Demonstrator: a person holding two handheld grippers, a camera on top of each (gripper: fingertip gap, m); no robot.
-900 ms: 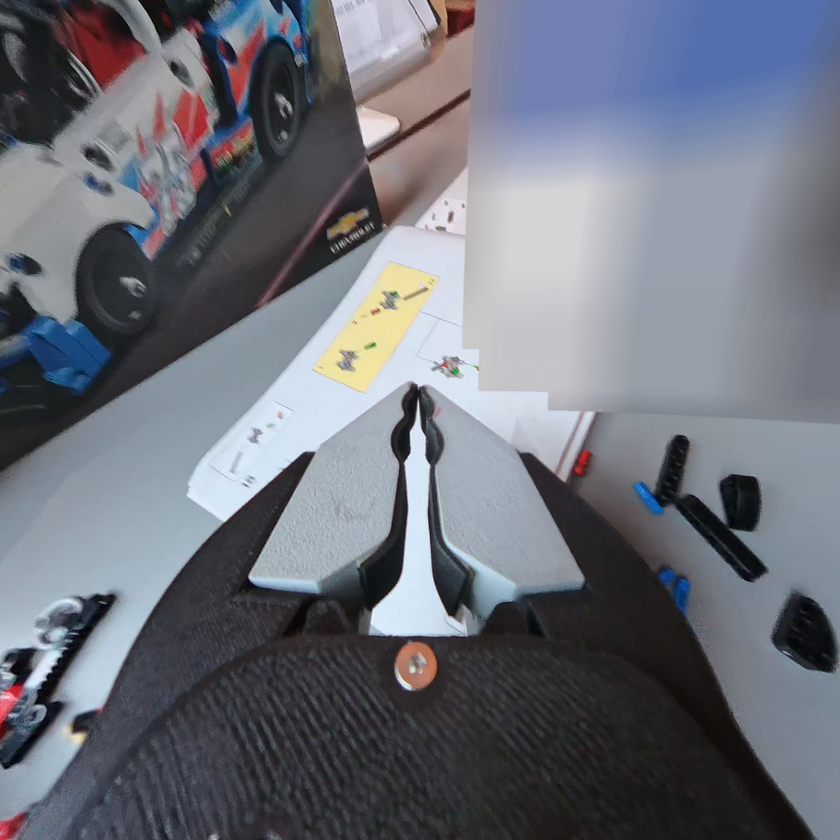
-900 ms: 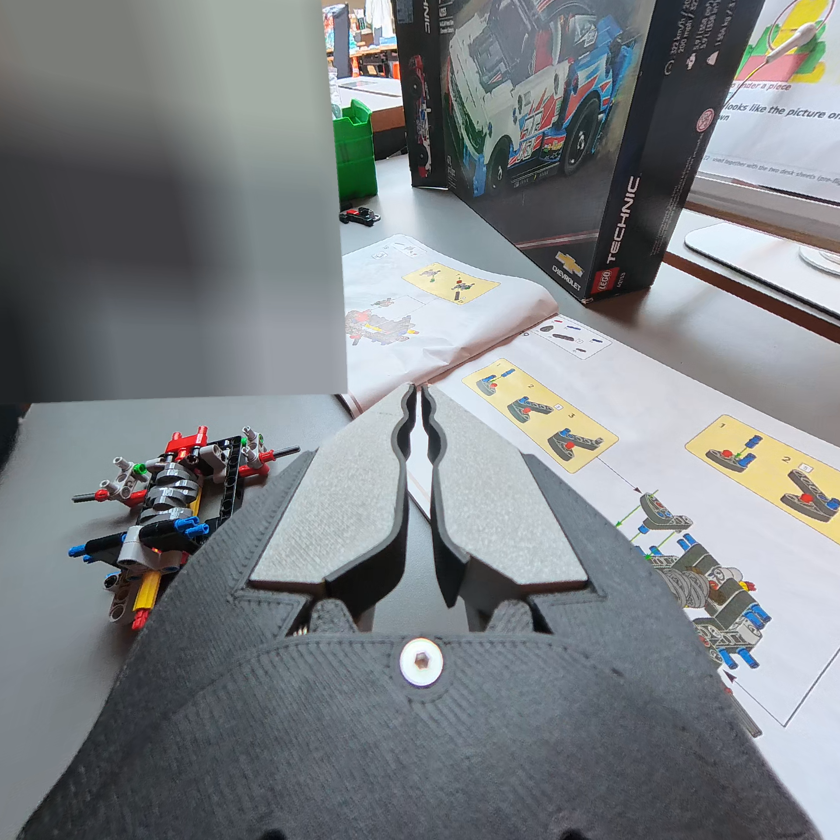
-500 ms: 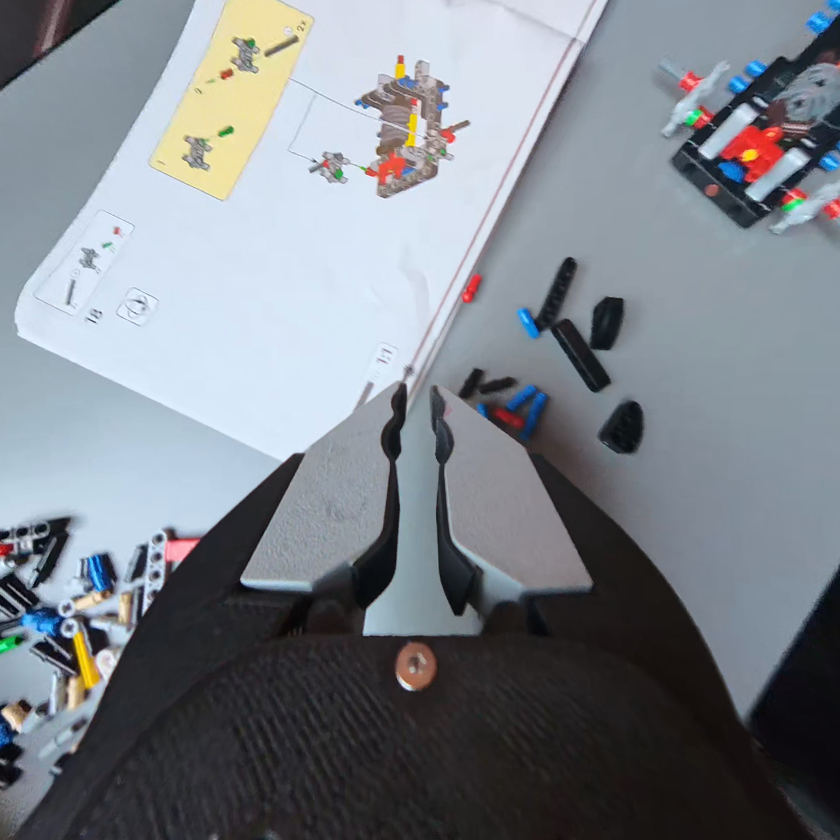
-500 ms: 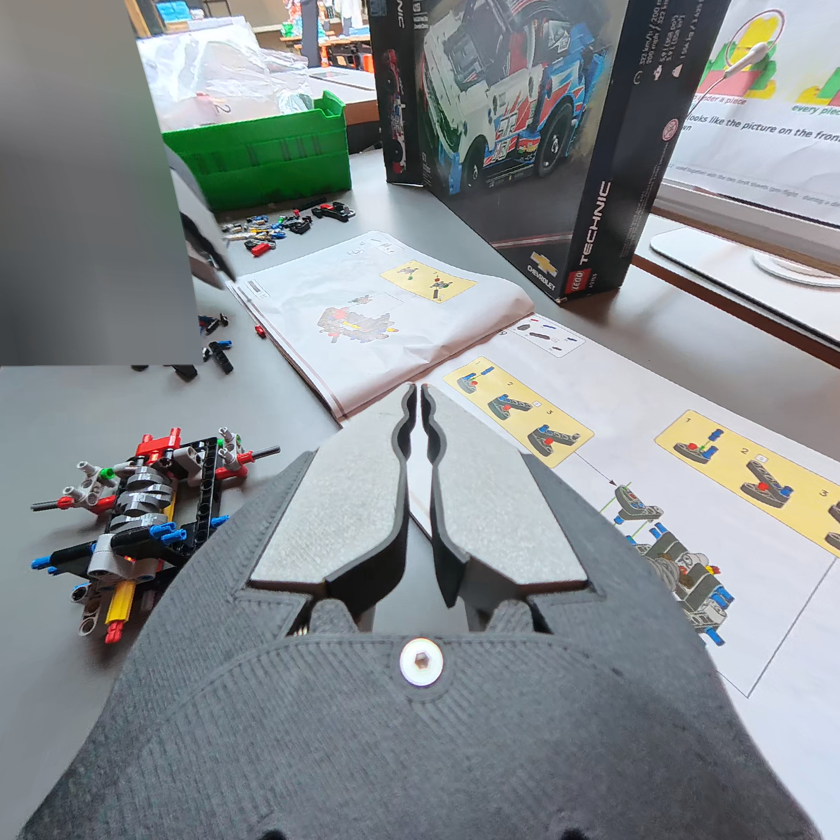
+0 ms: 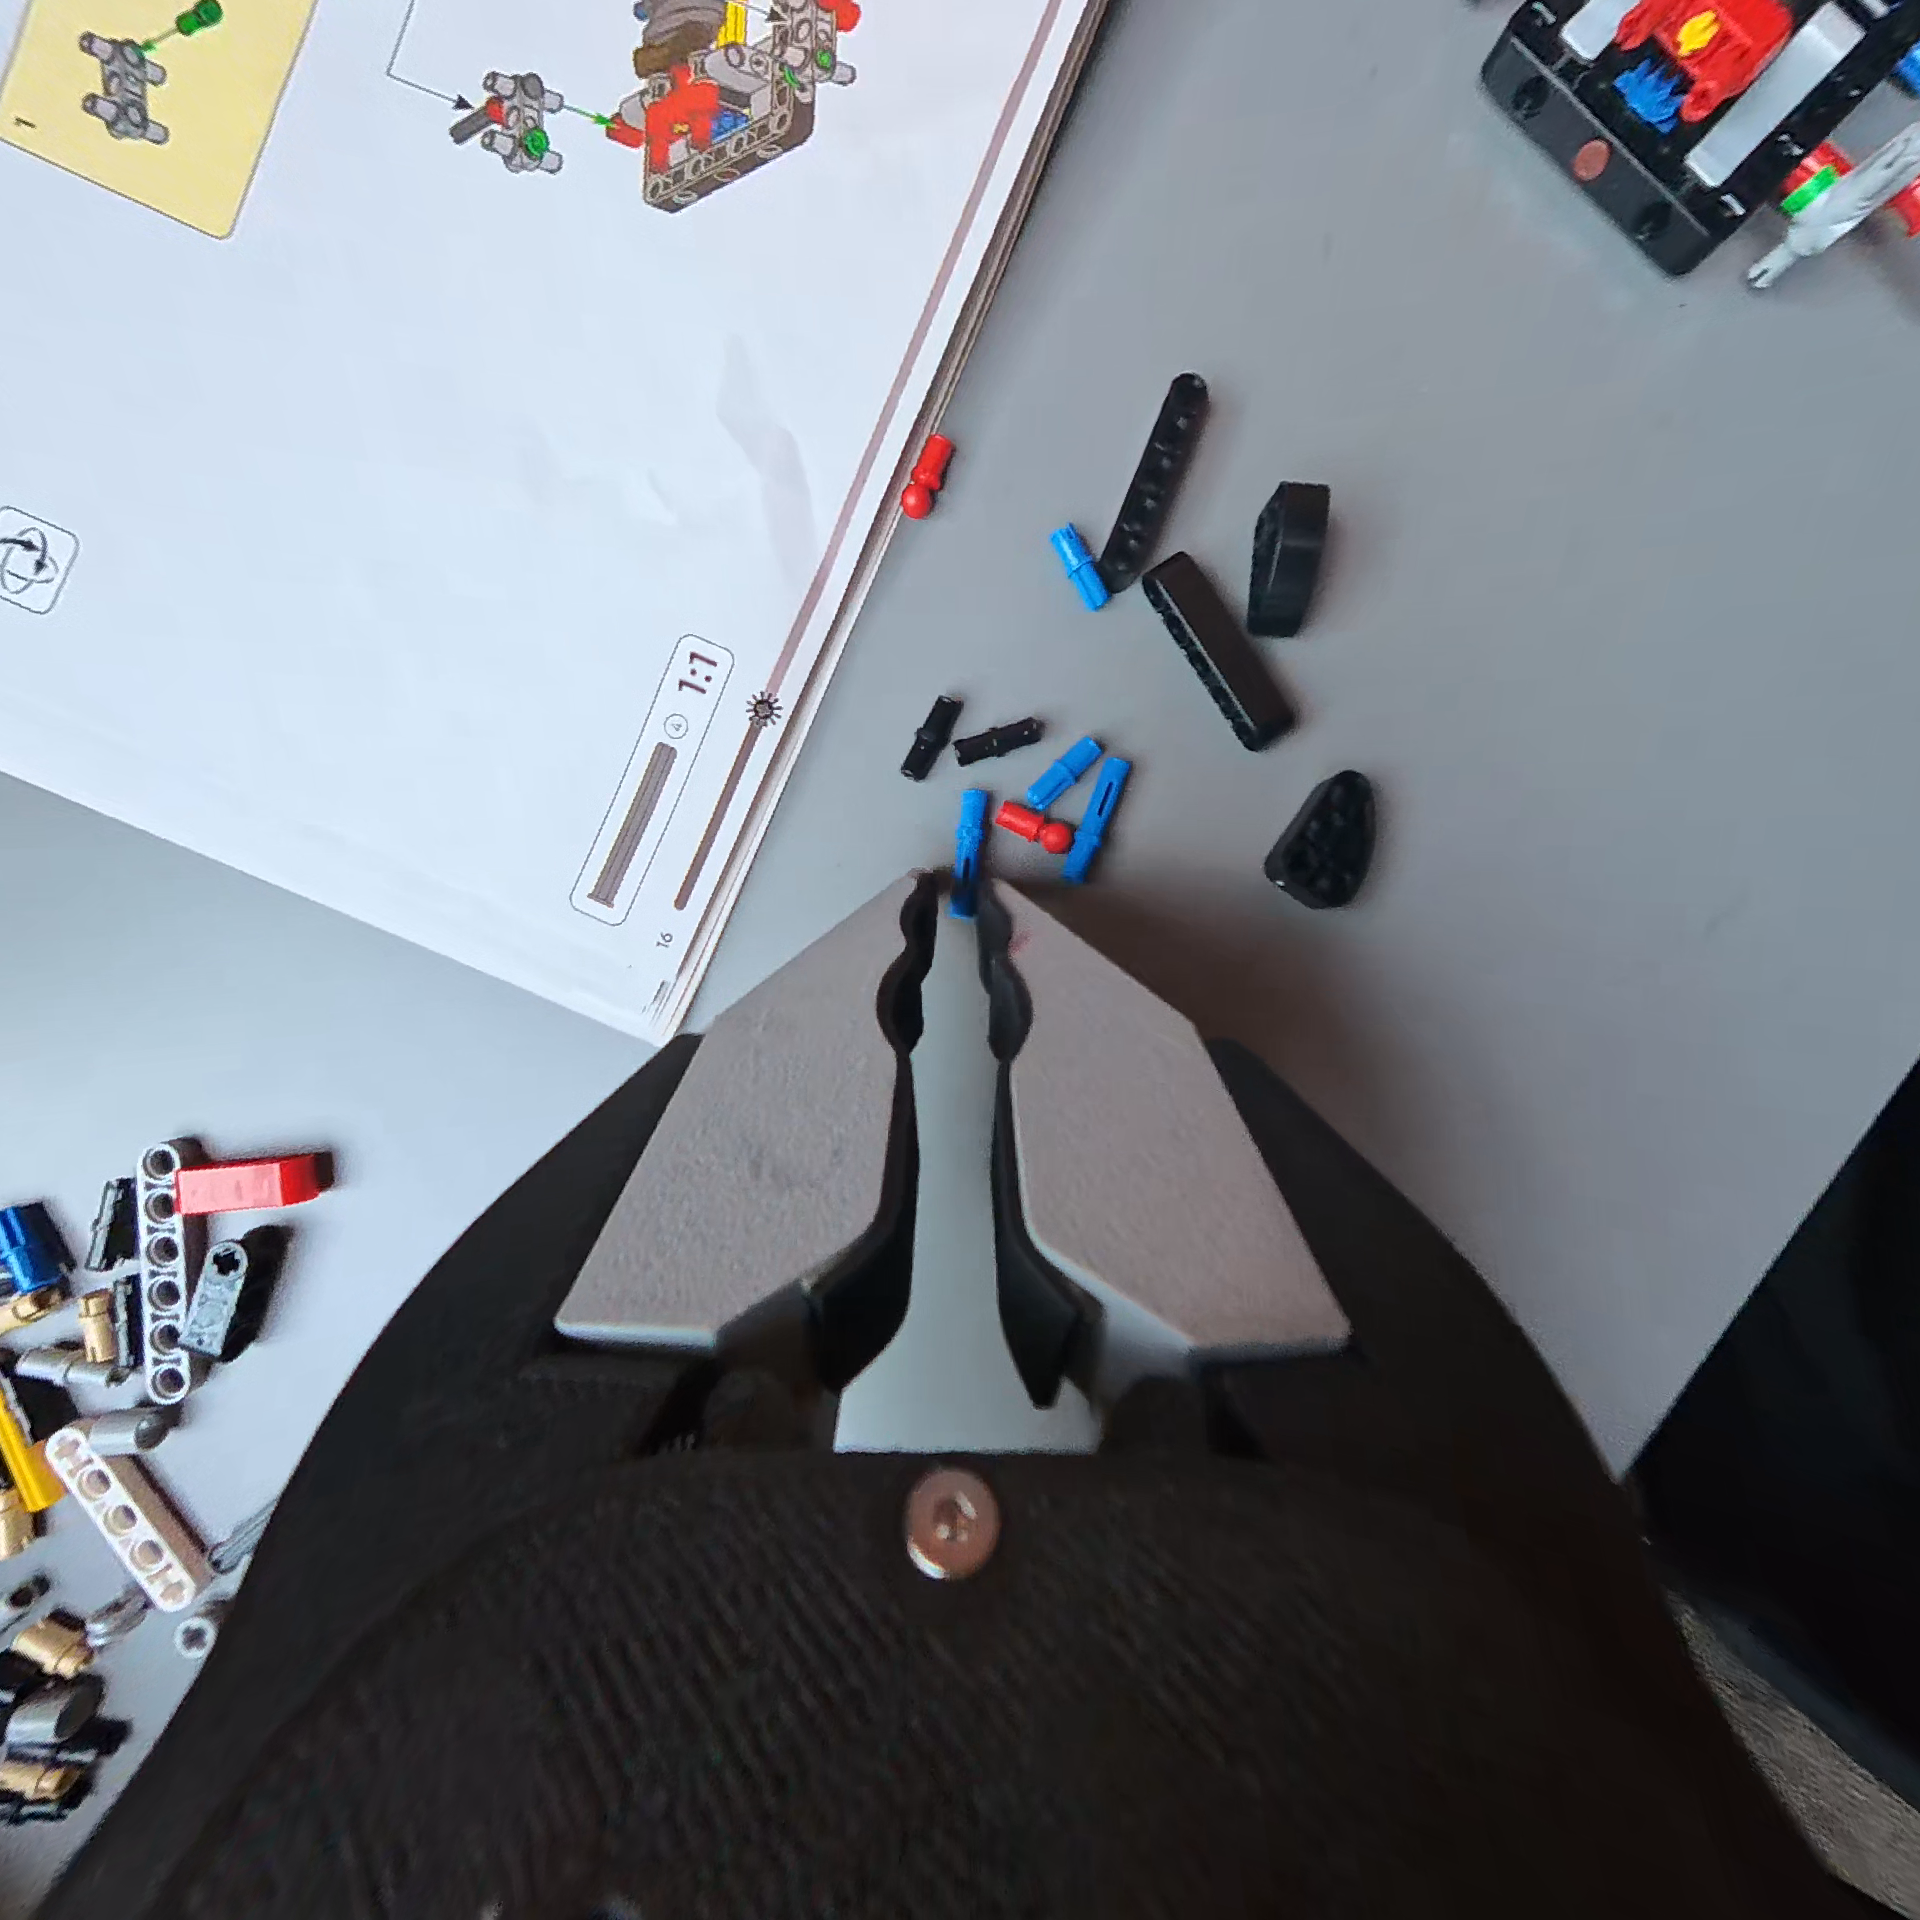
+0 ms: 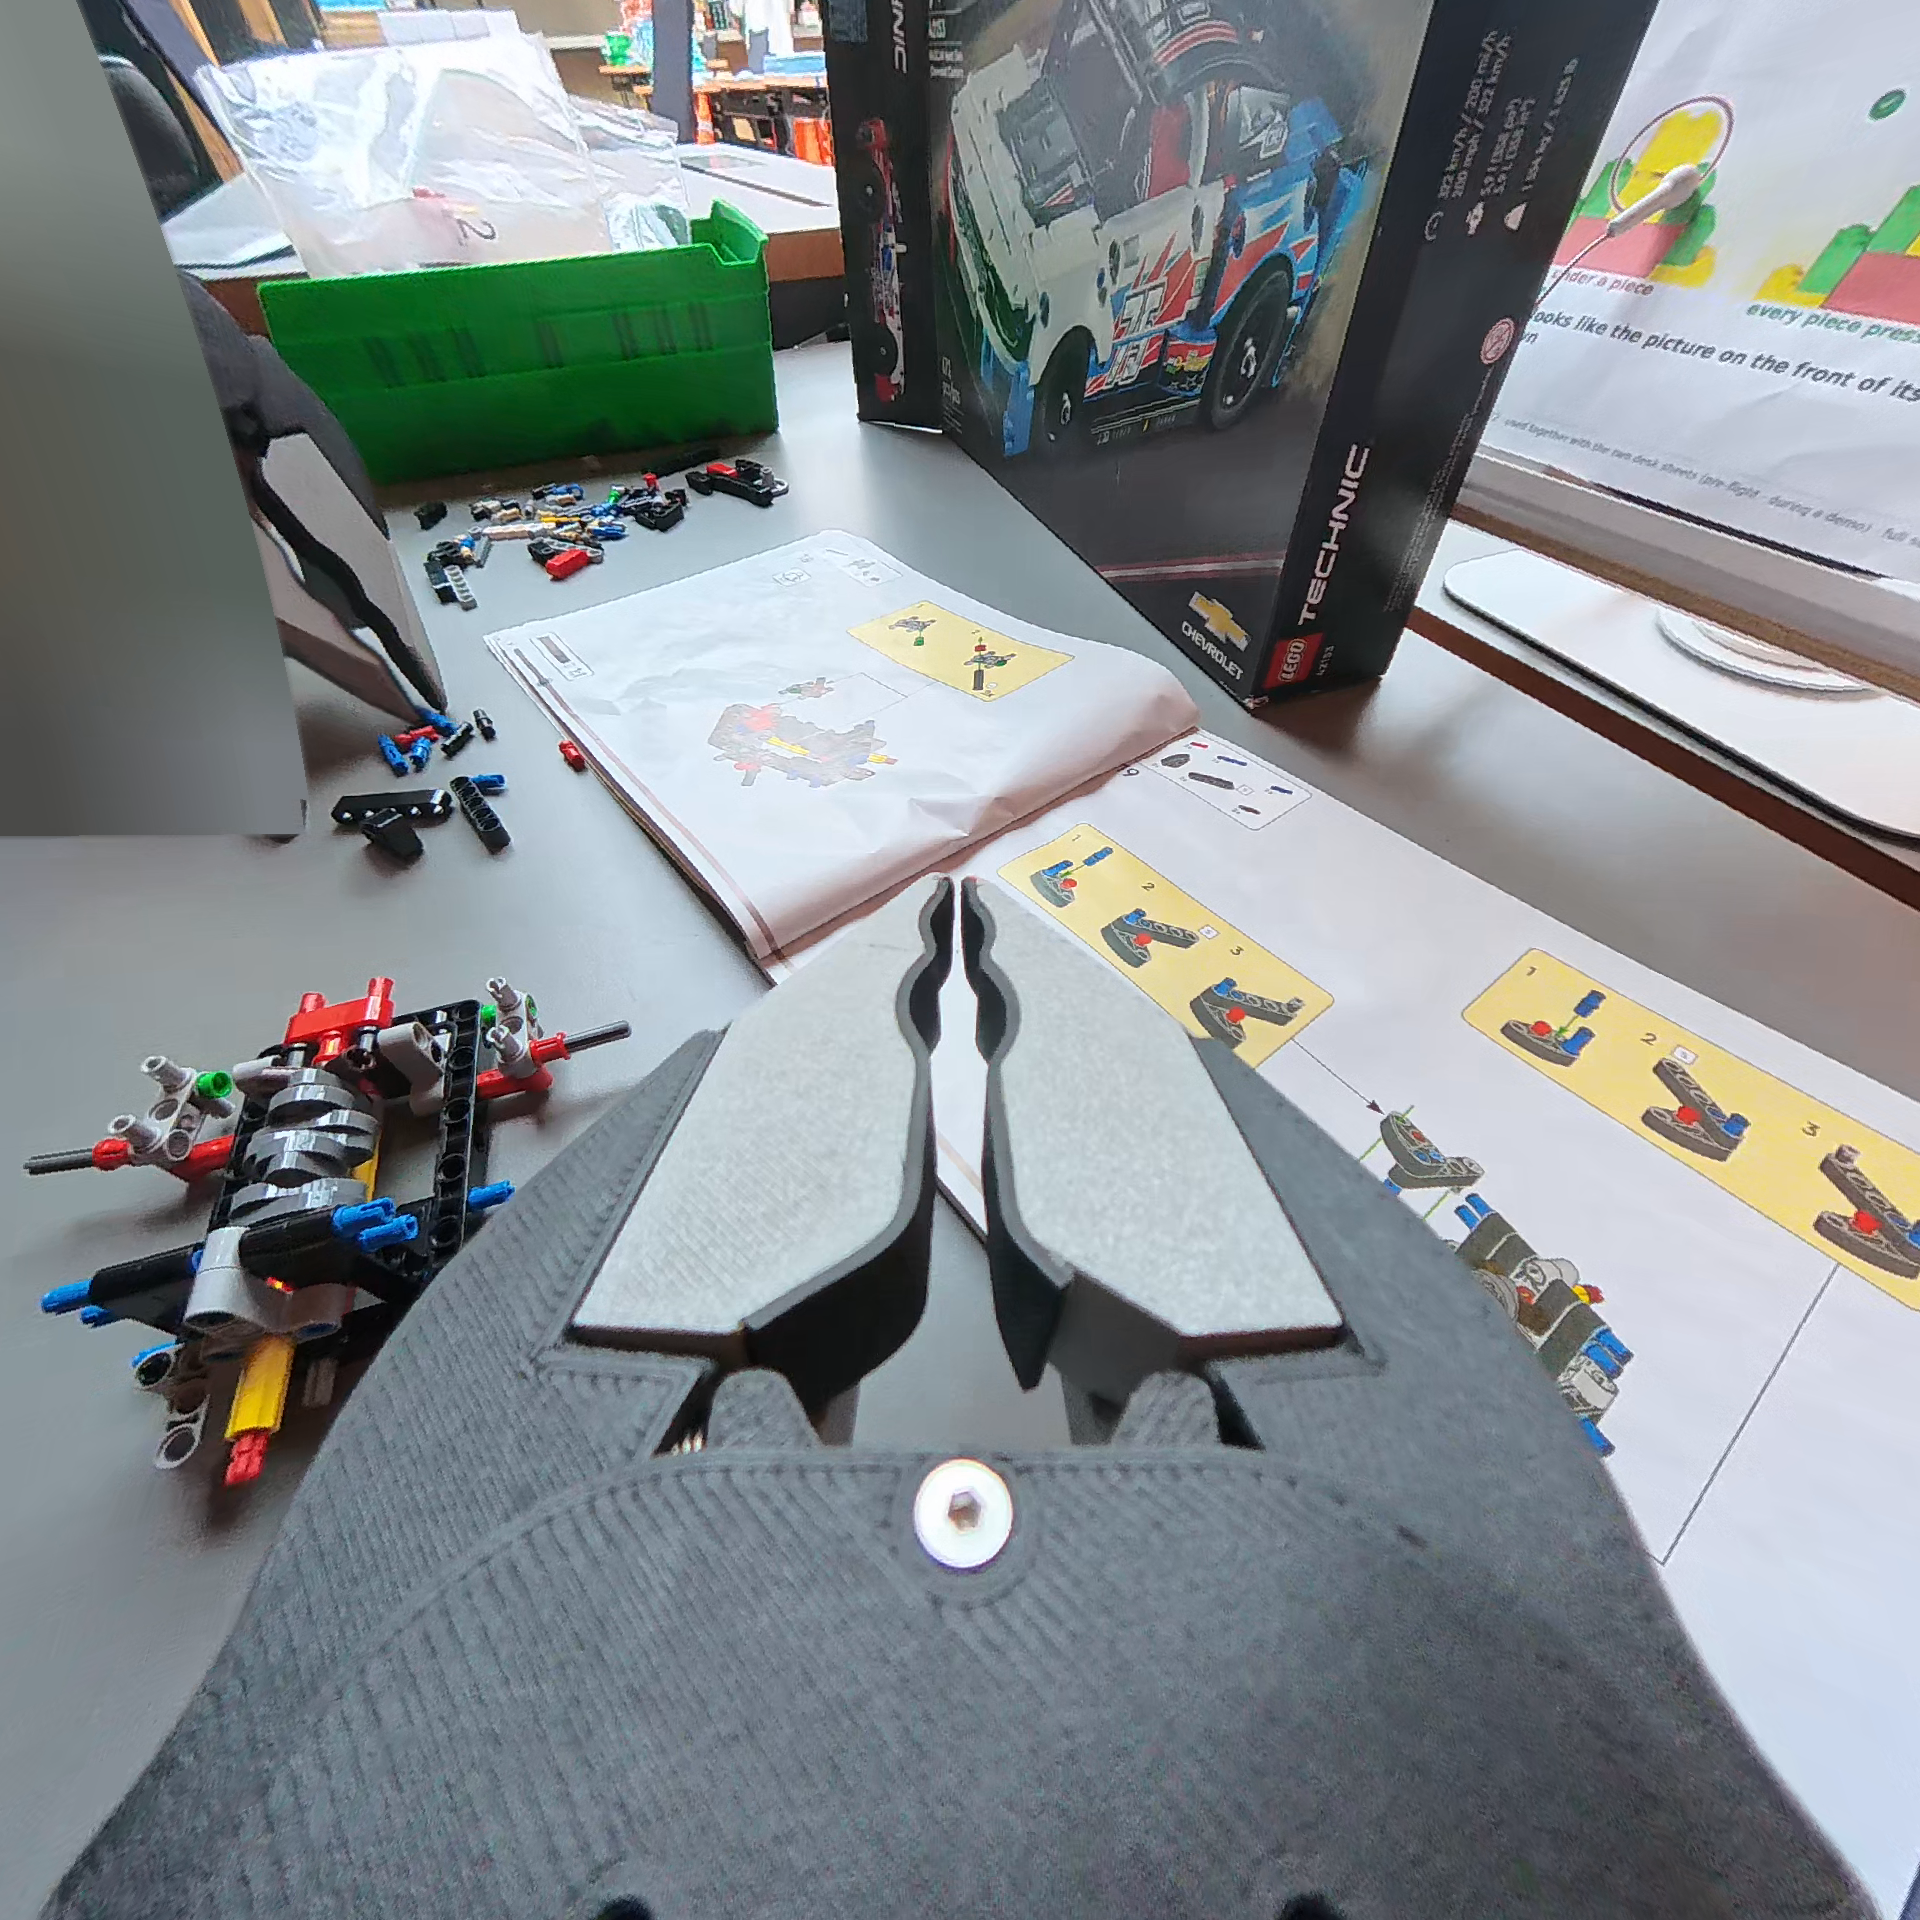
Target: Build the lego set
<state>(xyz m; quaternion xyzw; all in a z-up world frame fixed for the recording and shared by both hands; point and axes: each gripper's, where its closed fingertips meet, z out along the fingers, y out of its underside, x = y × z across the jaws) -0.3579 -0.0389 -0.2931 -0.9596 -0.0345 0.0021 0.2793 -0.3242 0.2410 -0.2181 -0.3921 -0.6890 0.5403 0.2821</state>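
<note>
My left gripper [image 5: 956, 896] points down at a cluster of small pins on the grey table. Its jaws stand a narrow gap apart, with the near end of a blue pin [image 5: 970, 831] between the tips. Beside it lie a red pin [image 5: 1032, 826], two more blue pins [image 5: 1091, 810] and two black pins [image 5: 992, 740]. The left gripper also shows in the right wrist view [image 6: 421, 701]. My right gripper [image 6: 956, 891] is shut and empty, above the open instruction booklet [image 6: 831, 727]. The partly built assembly [image 6: 312, 1164] lies to its left.
Black beams [image 5: 1216, 665] and angled black pieces [image 5: 1325, 842] lie right of the pins. A pile of loose parts [image 5: 125, 1351] lies at lower left. A green bin [image 6: 520, 353] and the set's box [image 6: 1195, 312] stand at the back. Tip to tip, the grippers are about 30 centimeters apart.
My left gripper has swung from looking across the table to pointing down, has closed in on the pin cluster, and its jaws have parted slightly. The right gripper has barely moved.
</note>
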